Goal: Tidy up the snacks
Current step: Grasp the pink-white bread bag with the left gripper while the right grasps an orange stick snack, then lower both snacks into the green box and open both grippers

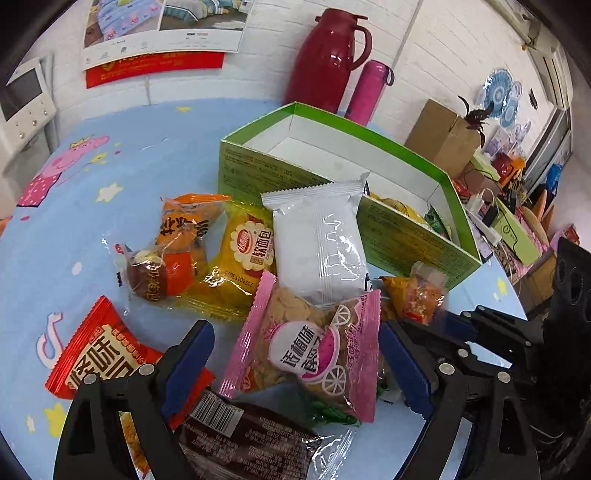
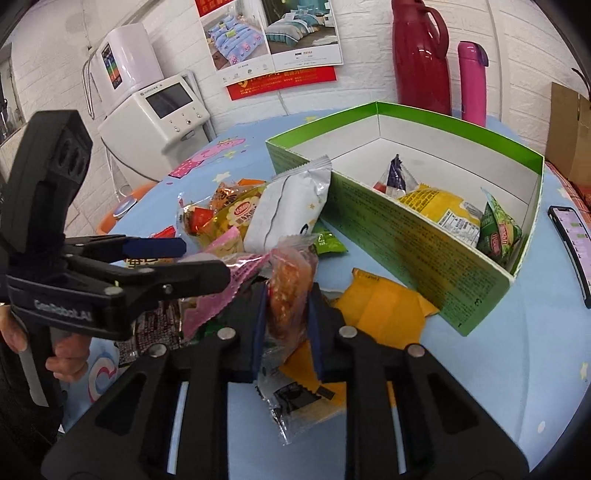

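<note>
Right gripper (image 2: pixel 284 325): jaws clamped on clear orange-filled snack packet (image 2: pixel 290 291), held beside green box (image 2: pixel 424 243) on bench (image 1: pixel 110 229). Left gripper (image 1: pixel 295 354): jaws spread wide around pink packet (image 1: pixel 314 343), not gripping it.

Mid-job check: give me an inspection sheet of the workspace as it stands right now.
Surface: round table under a blue cartoon cloth.
Job's things: green box open, already holding a yellow packet and a green packet; loose pile beside it includes a white packet and a pink packet.
Clutter: red jug, pink flask, phone on the table.
Grippers: left gripper open, astride the pink packet; right gripper shut on an orange clear-wrapped snack.
Cables: white wires beyond the table.
Surroundings: white brick wall, poster, white appliance.
</note>
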Tool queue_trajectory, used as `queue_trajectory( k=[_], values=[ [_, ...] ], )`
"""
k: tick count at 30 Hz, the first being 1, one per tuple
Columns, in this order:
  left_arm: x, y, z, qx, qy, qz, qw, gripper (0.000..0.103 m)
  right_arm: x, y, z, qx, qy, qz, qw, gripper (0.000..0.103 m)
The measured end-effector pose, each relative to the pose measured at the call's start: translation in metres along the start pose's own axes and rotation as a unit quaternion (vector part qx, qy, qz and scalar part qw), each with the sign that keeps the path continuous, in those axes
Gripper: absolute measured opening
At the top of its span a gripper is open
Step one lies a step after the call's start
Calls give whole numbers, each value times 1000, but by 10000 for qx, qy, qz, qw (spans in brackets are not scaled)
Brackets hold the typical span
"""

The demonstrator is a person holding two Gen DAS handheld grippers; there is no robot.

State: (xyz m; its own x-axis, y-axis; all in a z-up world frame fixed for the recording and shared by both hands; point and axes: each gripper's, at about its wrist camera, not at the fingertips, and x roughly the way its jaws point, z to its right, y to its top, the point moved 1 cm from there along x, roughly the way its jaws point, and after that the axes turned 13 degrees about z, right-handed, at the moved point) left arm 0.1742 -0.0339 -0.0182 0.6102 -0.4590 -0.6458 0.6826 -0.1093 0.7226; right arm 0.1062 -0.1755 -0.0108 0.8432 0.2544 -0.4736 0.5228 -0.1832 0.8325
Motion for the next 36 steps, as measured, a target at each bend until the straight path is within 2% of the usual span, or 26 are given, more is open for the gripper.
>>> queue_trajectory(
  k=[5, 7, 8, 9, 10, 12, 18, 21, 24, 29, 36],
  values=[
    [15, -14, 3, 86, -209, -306, 9993, 89, -4, -1, 1, -33, -61, 44, 10000, 23],
    [20, -21, 6, 168, -165, -420, 9988, 88, -5, -2, 1, -40, -80, 45, 9999, 23],
    [19, -24, 8, 222, -167, -398, 9988, 84, -5, -3, 1, -47, -74, 42, 10000, 23],
    [17, -25, 10, 244, -249, -399, 9986, 74, -6, -3, 1, -58, -78, 43, 9999, 23],
    [15, -24, 12, 247, -272, -410, 9985, 72, -7, -3, 0, -73, -82, 39, 9999, 23],
    [6, -21, 16, 344, -170, -315, 9988, 49, -10, -2, 0, -66, -69, 69, 9999, 23],
    [-24, -6, 18, 287, -261, -49, 9992, 48, -30, 13, -3, -103, 4, 382, 9992, 23],
    [-39, 8, 23, 201, -428, 147, 9988, 48, -43, 29, -1, -205, -85, 629, 9978, 23],
    [-48, 29, 32, 201, -424, 413, 9980, 48, -51, 47, 7, -243, -239, 852, 9958, 23],
    [-38, 72, 47, 155, -344, 729, 9966, 49, -53, 67, 30, -160, -588, 1040, 9927, 23],
    [1, 107, 58, 138, -206, 851, 9961, 49, -34, 75, 73, 136, -906, 940, 9913, 23]
  ],
)
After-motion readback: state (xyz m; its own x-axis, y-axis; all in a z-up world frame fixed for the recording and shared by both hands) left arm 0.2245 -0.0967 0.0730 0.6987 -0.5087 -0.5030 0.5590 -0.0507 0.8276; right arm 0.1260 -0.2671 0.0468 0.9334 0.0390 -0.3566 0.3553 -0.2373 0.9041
